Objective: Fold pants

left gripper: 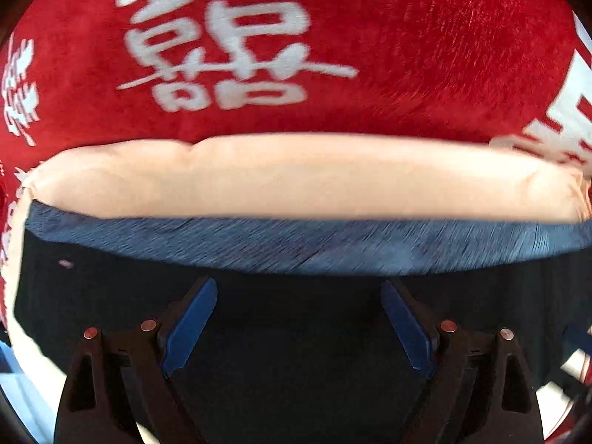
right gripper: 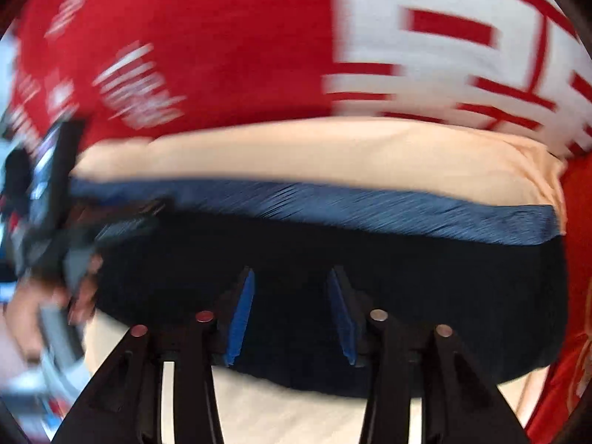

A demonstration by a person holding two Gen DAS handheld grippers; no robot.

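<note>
The pants (left gripper: 111, 296) are a dark navy garment with a lighter blue band (left gripper: 296, 244) along the far edge, lying on a cream surface (left gripper: 296, 181). My left gripper (left gripper: 298, 288) is open above the dark cloth, its blue pads spread wide with nothing between them. In the right wrist view the same dark pants (right gripper: 462, 296) and blue band (right gripper: 333, 203) lie flat. My right gripper (right gripper: 290, 277) is open over the dark cloth, holding nothing. The left gripper and the hand holding it (right gripper: 55, 222) show blurred at the left edge of the pants.
A red blanket with white characters (left gripper: 407, 55) covers the area beyond the cream surface, and it also shows in the right wrist view (right gripper: 222, 37). Cream surface (right gripper: 277, 407) shows in front of the pants too. The right wrist view is motion-blurred.
</note>
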